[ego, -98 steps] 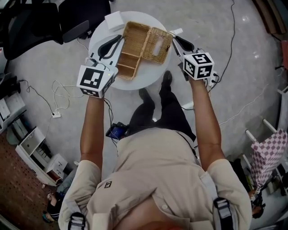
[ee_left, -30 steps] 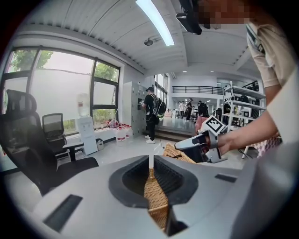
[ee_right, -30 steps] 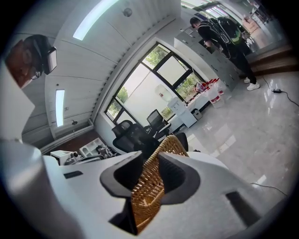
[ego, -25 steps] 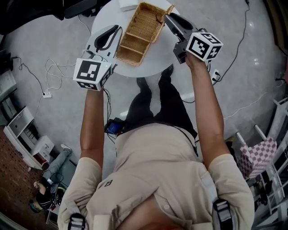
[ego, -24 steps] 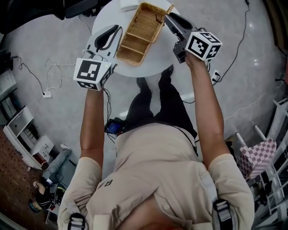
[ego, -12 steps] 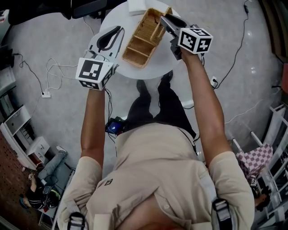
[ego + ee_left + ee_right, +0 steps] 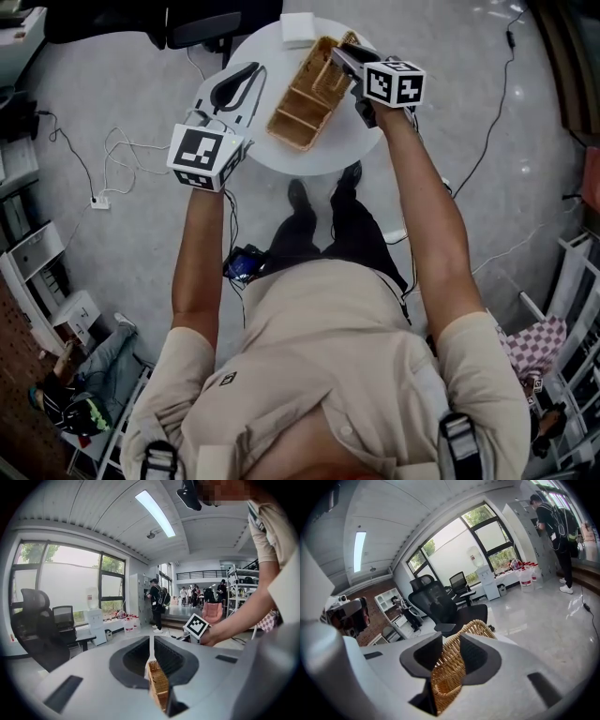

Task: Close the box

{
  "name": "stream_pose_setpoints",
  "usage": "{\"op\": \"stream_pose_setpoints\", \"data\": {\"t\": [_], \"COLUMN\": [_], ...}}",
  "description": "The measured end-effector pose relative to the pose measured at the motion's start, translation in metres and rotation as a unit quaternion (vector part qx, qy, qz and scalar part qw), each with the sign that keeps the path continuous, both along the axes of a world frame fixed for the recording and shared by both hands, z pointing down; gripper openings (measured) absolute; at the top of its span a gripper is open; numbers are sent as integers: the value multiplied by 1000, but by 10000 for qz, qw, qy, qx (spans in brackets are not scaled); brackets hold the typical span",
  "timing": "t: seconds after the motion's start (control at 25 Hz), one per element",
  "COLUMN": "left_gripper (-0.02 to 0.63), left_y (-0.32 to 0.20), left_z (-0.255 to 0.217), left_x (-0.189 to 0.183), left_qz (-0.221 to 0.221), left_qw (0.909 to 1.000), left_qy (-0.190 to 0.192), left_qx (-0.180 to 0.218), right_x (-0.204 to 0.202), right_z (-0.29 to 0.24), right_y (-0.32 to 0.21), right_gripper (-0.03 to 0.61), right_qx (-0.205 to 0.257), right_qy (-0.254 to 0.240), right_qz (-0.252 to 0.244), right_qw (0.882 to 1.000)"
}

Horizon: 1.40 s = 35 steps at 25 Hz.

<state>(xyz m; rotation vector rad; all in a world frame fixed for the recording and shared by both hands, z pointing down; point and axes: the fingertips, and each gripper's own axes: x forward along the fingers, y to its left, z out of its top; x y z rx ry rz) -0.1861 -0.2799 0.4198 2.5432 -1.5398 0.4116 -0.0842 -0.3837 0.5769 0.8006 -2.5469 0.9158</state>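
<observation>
A wicker box (image 7: 298,112) with dividers lies open on the round white table (image 7: 349,141). Its wicker lid (image 7: 328,58) stands tilted up along the box's right edge. My right gripper (image 7: 339,54) is shut on the lid's rim; in the right gripper view the weave (image 7: 447,677) fills the gap between both pads of the right gripper (image 7: 451,641). My left gripper (image 7: 251,71) rests on the table left of the box, apart from it. Seen from the left gripper (image 7: 150,641), its jaws meet with nothing in them, and the box (image 7: 158,686) shows below.
A small white box (image 7: 298,28) sits at the table's far edge. An office chair (image 7: 206,26) stands just behind the table. Cables and a power strip (image 7: 98,199) lie on the floor to the left. The person's legs are under the table's near edge.
The lid, lying flat to the box's right earlier, has been lifted and swung up toward the box by my right gripper. The left gripper has stayed beside the box.
</observation>
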Motion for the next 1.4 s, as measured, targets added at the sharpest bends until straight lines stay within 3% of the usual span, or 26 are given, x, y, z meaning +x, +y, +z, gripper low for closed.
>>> {"op": "stream_pose_setpoints", "data": {"t": [0.36, 0.52, 0.68, 0.8, 1.04, 1.2, 1.4], "left_gripper": [23, 23, 23, 23, 23, 23, 23], "left_y": [9, 19, 24, 30, 60, 78, 98], "left_z": [-35, -61, -95, -117, -154, -175, -207], "left_x": [-5, -5, -2, -2, 7, 6, 8], "left_qz": [6, 9, 13, 143, 299, 363, 538], "left_qw": [9998, 9993, 9988, 9971, 9947, 9937, 9895], "left_qy": [-89, -90, -91, -56, 65, 109, 266], "left_qx": [203, 351, 479, 741, 982, 1055, 1313], "right_x": [-1, 1, 5, 5, 5, 3, 9], "right_z": [-4, -46, -120, -185, -289, -335, -372], "right_y": [-2, 10, 19, 31, 80, 115, 150], "right_gripper": [84, 81, 35, -5, -6, -8, -8], "right_qx": [31, 329, 951, 1581, 2821, 3246, 3497], "right_qy": [343, 191, -60, -197, 66, 376, 510], "right_qz": [-224, -280, -249, -228, -421, -593, -619], "right_qw": [9992, 9989, 9951, 9870, 9584, 9432, 9334]}}
